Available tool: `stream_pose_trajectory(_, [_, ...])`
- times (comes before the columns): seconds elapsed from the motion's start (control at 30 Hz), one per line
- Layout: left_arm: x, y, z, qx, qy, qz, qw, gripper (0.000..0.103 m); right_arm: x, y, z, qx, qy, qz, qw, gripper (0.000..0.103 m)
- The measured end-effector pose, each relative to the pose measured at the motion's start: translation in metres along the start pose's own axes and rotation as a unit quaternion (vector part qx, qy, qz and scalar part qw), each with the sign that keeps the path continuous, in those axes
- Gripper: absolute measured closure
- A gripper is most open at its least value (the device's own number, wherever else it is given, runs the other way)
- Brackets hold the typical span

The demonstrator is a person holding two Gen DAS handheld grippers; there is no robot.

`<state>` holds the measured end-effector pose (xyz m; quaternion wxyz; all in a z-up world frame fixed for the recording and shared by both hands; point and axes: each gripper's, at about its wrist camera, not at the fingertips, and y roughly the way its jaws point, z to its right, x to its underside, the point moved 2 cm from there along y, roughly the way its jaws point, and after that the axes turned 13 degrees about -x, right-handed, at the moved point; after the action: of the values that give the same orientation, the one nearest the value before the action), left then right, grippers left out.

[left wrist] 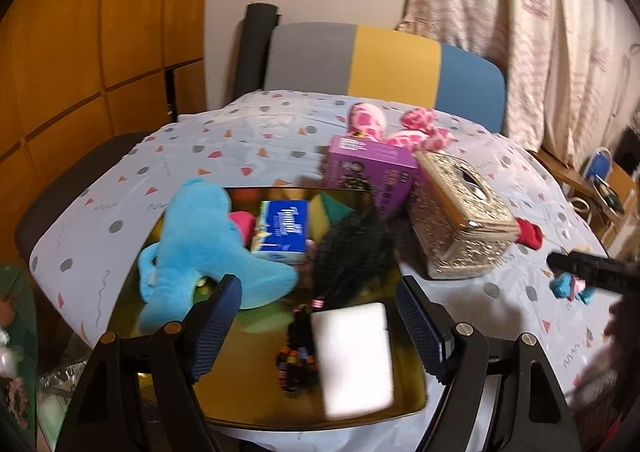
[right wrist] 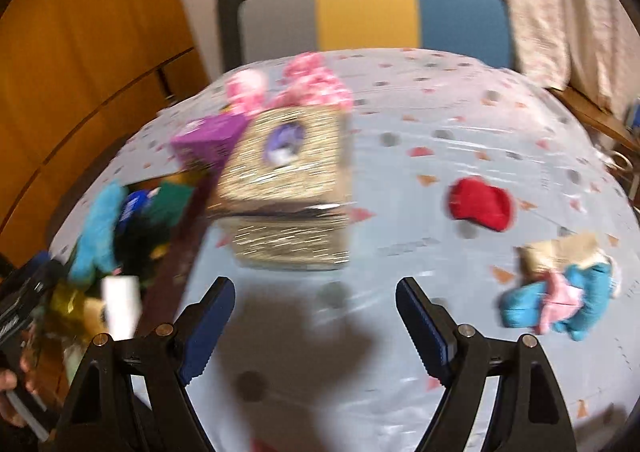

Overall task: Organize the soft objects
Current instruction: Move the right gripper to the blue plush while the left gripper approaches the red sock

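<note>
In the left wrist view a gold tray holds a blue plush toy, a blue tissue pack, a black fuzzy item, a white sponge and beaded bands. My left gripper is open and empty above the tray's near side. My right gripper is open and empty over bare tablecloth. In the blurred right wrist view a red soft item and a blue and pink soft item lie to its right. A pink spotted plush lies at the far side.
A gold tissue box and a purple box stand right of the tray. The table has a patterned cloth. A grey, yellow and blue chair back stands behind the table. Curtains hang at the right, wooden cabinets at the left.
</note>
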<state>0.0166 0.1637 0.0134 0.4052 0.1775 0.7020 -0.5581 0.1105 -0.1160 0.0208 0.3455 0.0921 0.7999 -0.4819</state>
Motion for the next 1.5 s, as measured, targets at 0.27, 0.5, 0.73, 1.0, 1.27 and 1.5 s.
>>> stream_pose_trajectory(0.27, [0.001,-0.006,0.038,0.037,0.038,-0.010,0.9985,0.023,-0.020,-0.043,0.097,0.123,0.054,0.073,0.988,0.019])
stream_pose_trajectory(0.5, [0.008,-0.011,0.088,0.094,0.100,-0.022,0.9903,0.023,-0.006,-0.076,0.202,0.232,0.205,0.140,0.940,0.019])
stream_pose_trajectory(0.73, [0.011,-0.015,0.149,0.144,0.167,-0.021,0.9752,0.023,0.019,-0.091,0.243,0.203,0.334,0.154,0.907,0.019])
stream_pose_trajectory(1.0, [0.001,-0.010,0.230,0.170,0.225,-0.015,0.9593,0.023,0.032,-0.094,0.254,0.183,0.374,0.166,0.894,0.019])
stream_pose_trajectory(1.27, [-0.009,0.015,0.312,0.199,0.248,-0.042,0.9471,0.023,0.032,-0.108,0.254,0.171,0.379,0.208,0.885,0.019])
stream_pose_trajectory(1.5, [-0.023,0.060,0.381,0.200,0.251,-0.068,0.9448,0.027,0.041,-0.115,0.266,0.138,0.416,0.235,0.868,0.019])
